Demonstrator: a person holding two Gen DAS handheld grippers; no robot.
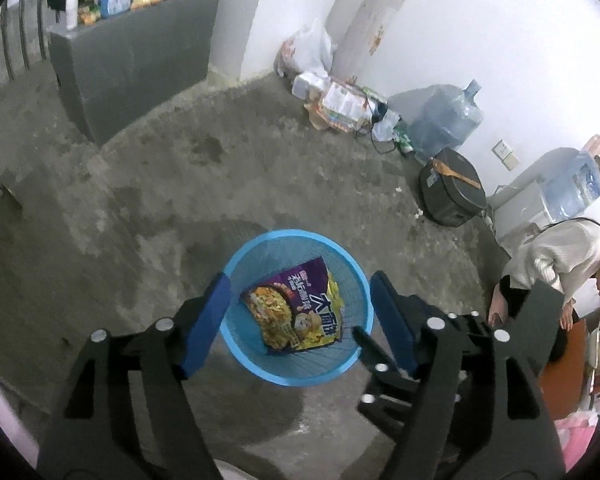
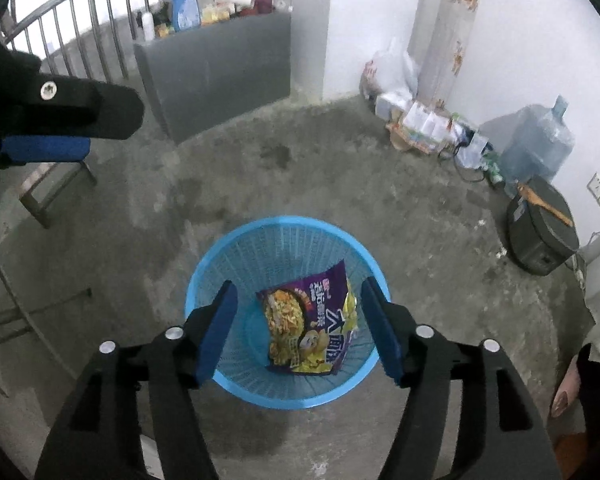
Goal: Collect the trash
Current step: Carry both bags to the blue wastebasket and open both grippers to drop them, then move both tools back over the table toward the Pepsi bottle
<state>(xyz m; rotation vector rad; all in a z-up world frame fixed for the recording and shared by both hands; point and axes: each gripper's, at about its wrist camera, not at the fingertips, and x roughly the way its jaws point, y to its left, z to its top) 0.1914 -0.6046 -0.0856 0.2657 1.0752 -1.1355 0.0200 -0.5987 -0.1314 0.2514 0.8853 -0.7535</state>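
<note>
A: You are standing over a bare concrete floor (image 1: 180, 184), and the blue mesh wastebasket (image 2: 220, 264) is sitting on it, straight below both of your grippers.

B: And the trash?

A: The purple and yellow instant noodle wrapper (image 1: 296, 308) is lying inside the wastebasket, leaning against its wall. No pad is touching it.

B: How are the jaws standing?

A: The left gripper (image 1: 300, 312) is holding nothing, its blue pads are spread wide. The right gripper (image 2: 300, 328) is spread also, and empty. In my judgement, you are finishing the drop of this piece.

B: What is coming next?

A: I think you are needing another piece. Some litter (image 1: 340, 108) is lying against the far wall, near the water jug (image 1: 448, 120). Lift both grippers clear of the rim first, so you are not tipping the basket.
</note>
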